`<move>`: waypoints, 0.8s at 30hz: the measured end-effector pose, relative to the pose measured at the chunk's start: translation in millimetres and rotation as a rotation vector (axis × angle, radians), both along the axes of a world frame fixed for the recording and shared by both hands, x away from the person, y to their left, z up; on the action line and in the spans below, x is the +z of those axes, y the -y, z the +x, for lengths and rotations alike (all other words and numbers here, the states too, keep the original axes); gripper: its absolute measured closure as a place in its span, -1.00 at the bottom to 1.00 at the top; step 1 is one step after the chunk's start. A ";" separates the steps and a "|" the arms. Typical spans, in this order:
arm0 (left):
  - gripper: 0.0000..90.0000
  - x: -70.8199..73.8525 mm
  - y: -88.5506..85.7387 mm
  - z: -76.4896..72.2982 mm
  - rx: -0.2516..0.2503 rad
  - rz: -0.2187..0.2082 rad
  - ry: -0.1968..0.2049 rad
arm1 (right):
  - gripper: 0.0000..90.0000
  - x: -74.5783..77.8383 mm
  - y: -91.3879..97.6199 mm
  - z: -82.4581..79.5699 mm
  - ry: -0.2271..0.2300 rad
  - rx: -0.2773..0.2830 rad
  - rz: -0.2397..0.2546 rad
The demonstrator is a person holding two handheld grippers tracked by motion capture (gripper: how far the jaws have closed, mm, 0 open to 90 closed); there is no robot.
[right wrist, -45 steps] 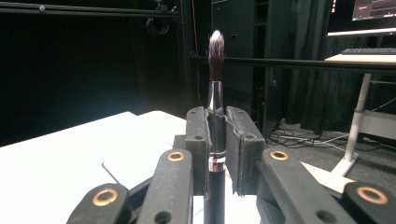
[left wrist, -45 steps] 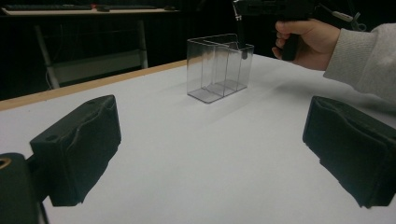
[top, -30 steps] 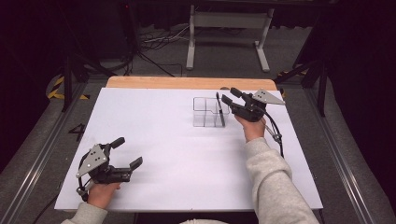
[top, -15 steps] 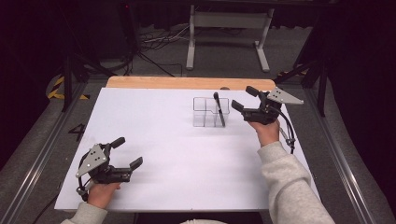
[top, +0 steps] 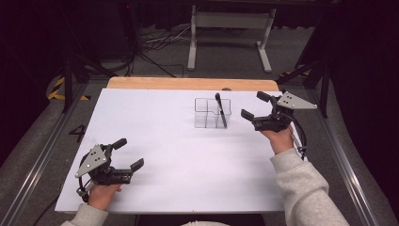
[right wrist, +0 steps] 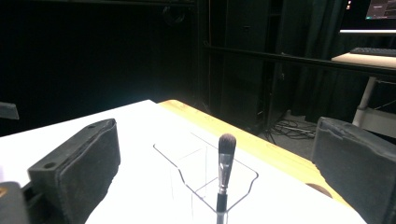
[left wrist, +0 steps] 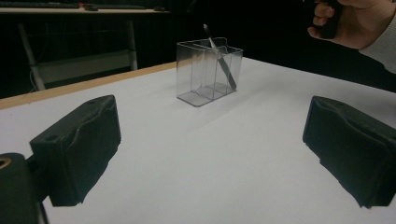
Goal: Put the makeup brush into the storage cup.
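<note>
1. At the table's far right, the right gripper [top: 258,109] is held in the air just beside the clear organiser [top: 212,113], apart from it. Its jaws have just been opening and stand wide with nothing between them.
2. Its hand [top: 278,139] grips from below, the grey sleeve [top: 306,188] running out of the high view at the bottom edge. The left gripper view shows that hand cut off at the top right corner.
3. Inside the organiser stands a makeup brush [top: 220,109], bristles up, leaning against the divider. The right gripper view crops the brush handle and the organiser's base at the bottom edge.
4. Which compartment holds the brush foot cannot be told; the clear walls are hard to trace against the white tabletop [top: 179,155].
5. Near the front left corner, the left gripper [top: 128,154] sits low over the table, jaws wide and empty, well apart from the organiser.
6. Its hand [top: 102,194] is partly hidden under the gripper body.
7. Beyond the wooden table edge [top: 188,84], the surroundings are dark; only a metal stand [top: 230,33] is discernible.
</note>
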State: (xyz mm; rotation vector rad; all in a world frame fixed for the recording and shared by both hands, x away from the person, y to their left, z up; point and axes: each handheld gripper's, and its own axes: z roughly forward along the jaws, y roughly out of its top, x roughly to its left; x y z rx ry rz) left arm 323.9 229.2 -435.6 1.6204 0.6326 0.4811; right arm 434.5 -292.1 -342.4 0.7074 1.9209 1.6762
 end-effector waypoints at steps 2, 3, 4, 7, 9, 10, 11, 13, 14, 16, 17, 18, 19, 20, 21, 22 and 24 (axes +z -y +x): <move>-0.90 0.4 -0.3 0.0 0.001 0.000 0.002 | -0.99 -1.2 2.6 -3.1 -0.006 0.000 -0.008; -0.90 0.6 -0.6 0.2 -0.002 0.000 0.002 | -0.99 -1.8 4.0 -5.3 -0.009 -0.001 -0.011; -0.91 0.6 -0.9 0.1 -0.002 -0.002 0.002 | -0.99 -2.2 5.7 -7.6 -0.008 0.001 -0.015; -0.91 0.9 -1.2 0.6 -0.002 -0.004 0.001 | -0.99 -2.1 9.7 -16.0 -0.020 0.012 -0.029; -0.91 1.7 -1.2 0.4 -0.005 0.000 0.001 | -0.99 -3.5 11.5 -21.8 -0.012 0.016 -0.038; -0.91 2.8 -1.3 -0.3 -0.007 0.007 0.004 | -0.99 -4.1 12.3 -23.6 -0.012 0.016 -0.045; -0.91 2.8 -1.3 -0.3 -0.007 0.007 0.004 | -0.99 -4.1 12.3 -23.6 -0.012 0.016 -0.045; -0.91 3.7 -2.0 -0.7 -0.008 0.001 0.010 | -0.99 -7.6 16.0 -29.3 -0.016 0.014 -0.059; -0.92 4.1 -2.8 -0.6 -0.012 0.006 0.006 | -0.99 -8.6 17.5 -30.8 -0.025 0.015 -0.066; -0.92 4.1 -3.1 -0.6 -0.014 0.005 0.005 | -0.99 -10.8 20.5 -35.2 -0.020 0.008 -0.066; -0.92 4.1 -2.9 -0.5 -0.015 0.006 0.003 | -0.99 -11.8 21.6 -37.2 -0.024 0.011 -0.069; -0.92 4.3 -2.9 -0.5 -0.015 0.009 0.003 | -0.99 -13.0 22.6 -39.2 -0.026 0.011 -0.074; -0.92 4.4 -2.9 -0.6 -0.015 0.010 0.003 | -0.99 -14.9 23.5 -41.7 -0.029 0.012 -0.078; -0.92 4.5 -3.0 -0.5 -0.016 0.010 0.003 | -0.99 -16.0 24.2 -43.6 -0.037 0.014 -0.090; -0.92 4.5 -3.0 -0.5 -0.016 0.010 0.002 | -0.99 -17.4 24.8 -45.7 -0.035 0.015 -0.090; -0.92 4.4 -3.0 -0.4 -0.017 0.011 0.001 | -0.99 -18.4 25.4 -47.4 -0.033 0.015 -0.093; -0.92 4.4 -2.8 -0.4 -0.019 0.011 -0.002 | -0.99 -21.6 27.3 -51.6 -0.038 0.016 -0.098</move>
